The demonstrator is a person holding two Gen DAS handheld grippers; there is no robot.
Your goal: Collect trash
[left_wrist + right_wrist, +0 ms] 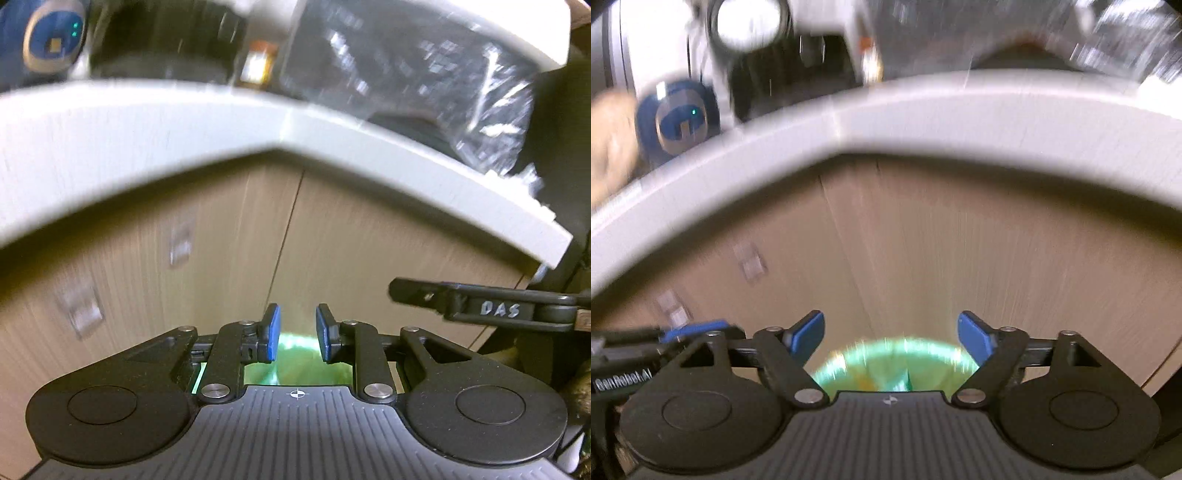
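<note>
The left gripper (297,334), a black linkage tool with 2 blue-padded fingers (272,332), has its jaws a narrow gap apart with nothing visibly pinched between the pads; through that gap, lower down and blurred, shows a translucent green bag-lined bin (295,365), and whether any trash lies in it the left wrist view is too smeared to tell. The right gripper (891,332), the same black tool with blue pads (975,334), has its jaws spread wide and empty, and the green bin (894,363) sits below the gap between them, its rim a pale green arc with a yellowish patch inside that I cannot identify. Each gripper shows in the other's view: the right one enters the left wrist view from the right edge as a black arm (491,306) with white lettering, and the left one lies at the left edge of the right wrist view (665,338). Beyond both tools stands a light tan wood-grain cabinet front (207,251) split by 1 dark vertical seam. Above it runs a thick white countertop edge (147,147). On the counter sit a round blue-and-grey device with a small green light (55,37) at the left and a crumpled black plastic bag (424,74) at the right.
</note>
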